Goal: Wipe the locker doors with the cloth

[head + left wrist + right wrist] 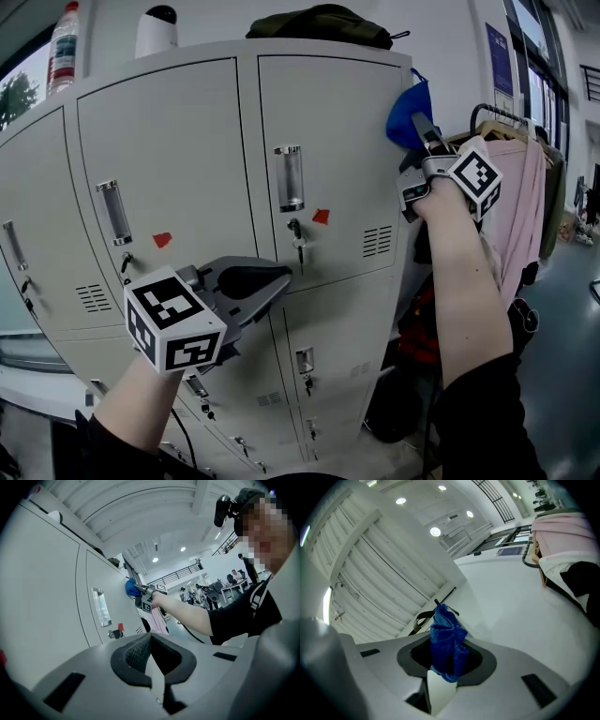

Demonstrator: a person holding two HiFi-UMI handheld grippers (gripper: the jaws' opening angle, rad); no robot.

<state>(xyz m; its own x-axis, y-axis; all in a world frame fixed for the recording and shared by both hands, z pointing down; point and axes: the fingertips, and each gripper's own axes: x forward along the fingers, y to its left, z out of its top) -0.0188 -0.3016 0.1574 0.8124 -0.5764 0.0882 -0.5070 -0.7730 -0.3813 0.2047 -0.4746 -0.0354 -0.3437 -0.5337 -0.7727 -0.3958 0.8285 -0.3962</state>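
Observation:
A grey bank of lockers (187,159) fills the head view. My right gripper (424,127) is raised at the locker's upper right corner, shut on a bunched blue cloth (409,114) that lies by the side edge. In the right gripper view the cloth (447,641) hangs pinched in that gripper (444,665), with the pale locker side (520,602) behind it. My left gripper (279,279) is held low in front of the middle doors, shut and empty. The left gripper view shows its pads (133,656) closed together, with a door (47,597) at the left and the cloth (131,588) far off.
On the locker top stand a bottle (64,47), a white container (157,30) and a dark bag (319,23). A key hangs in one lock (298,239). A rack with a pink garment (525,206) stands close on the right. People (234,576) are in the hall behind.

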